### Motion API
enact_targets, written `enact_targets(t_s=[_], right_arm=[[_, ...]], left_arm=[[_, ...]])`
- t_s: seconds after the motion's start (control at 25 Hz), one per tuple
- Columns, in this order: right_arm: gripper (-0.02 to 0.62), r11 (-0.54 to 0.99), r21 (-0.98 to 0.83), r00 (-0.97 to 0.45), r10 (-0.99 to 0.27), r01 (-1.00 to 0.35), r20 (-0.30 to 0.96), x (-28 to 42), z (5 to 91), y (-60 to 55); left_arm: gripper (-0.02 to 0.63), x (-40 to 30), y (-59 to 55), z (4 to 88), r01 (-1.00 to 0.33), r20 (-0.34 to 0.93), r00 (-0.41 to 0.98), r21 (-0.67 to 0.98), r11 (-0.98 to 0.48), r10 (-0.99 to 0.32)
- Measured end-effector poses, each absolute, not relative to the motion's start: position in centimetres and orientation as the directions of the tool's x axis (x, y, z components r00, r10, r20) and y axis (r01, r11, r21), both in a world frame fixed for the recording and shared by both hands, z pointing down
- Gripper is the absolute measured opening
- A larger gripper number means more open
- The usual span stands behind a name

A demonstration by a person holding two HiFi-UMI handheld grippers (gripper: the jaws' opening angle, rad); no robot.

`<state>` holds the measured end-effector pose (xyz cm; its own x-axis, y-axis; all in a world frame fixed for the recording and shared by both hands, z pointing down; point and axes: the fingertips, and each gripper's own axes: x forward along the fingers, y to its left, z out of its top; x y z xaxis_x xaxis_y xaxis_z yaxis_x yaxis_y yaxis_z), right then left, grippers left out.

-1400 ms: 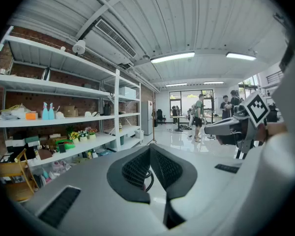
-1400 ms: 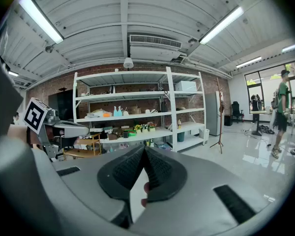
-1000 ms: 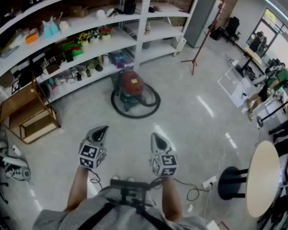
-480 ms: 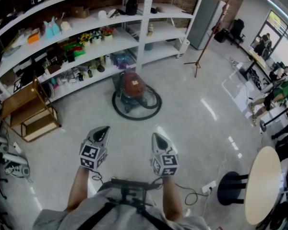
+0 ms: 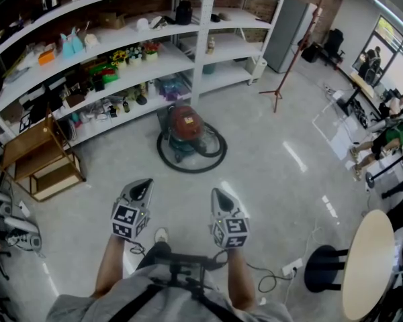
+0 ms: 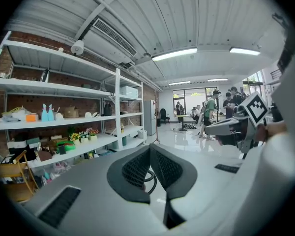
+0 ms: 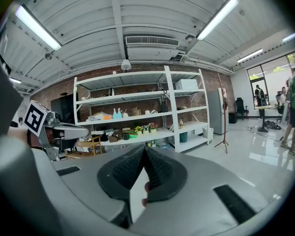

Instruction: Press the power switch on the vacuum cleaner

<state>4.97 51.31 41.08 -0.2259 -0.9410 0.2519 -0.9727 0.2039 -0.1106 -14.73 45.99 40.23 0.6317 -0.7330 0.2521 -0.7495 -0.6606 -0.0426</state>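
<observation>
Stepping forward has brought the vacuum cleaner (image 5: 186,123) a little lower in the head view, and one shoe (image 5: 160,235) now shows under my arms; both claws sit at the same spot in that view as before. I count two claws, one vacuum cleaner, one hose (image 5: 191,171) and one white shelving unit (image 5: 195,52). My left claw (image 6: 149,146) has its jaws pressed together at the tips with nothing held. My right claw (image 7: 144,147) is likewise closed and empty. Both are held level, side by side, well apart from the machine. The vacuum cleaner stands on the grey floor (image 5: 262,156) just in front of the shelving: a dark red domed top on a darker body, with the black hose lying in a ring around it.
</observation>
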Motion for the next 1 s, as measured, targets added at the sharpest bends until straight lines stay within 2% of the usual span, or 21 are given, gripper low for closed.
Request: enact_targets(t_s=[1.0], right_arm=[[0.012,0.14,-0.133,-0.17,-0.952,-0.981,0.255,3.6,39.7,32.9]], left_arm=[[0.008,-15.0,26.4,39.6,-0.698,0.276,0.68,-0.039,-0.715,-0.679]])
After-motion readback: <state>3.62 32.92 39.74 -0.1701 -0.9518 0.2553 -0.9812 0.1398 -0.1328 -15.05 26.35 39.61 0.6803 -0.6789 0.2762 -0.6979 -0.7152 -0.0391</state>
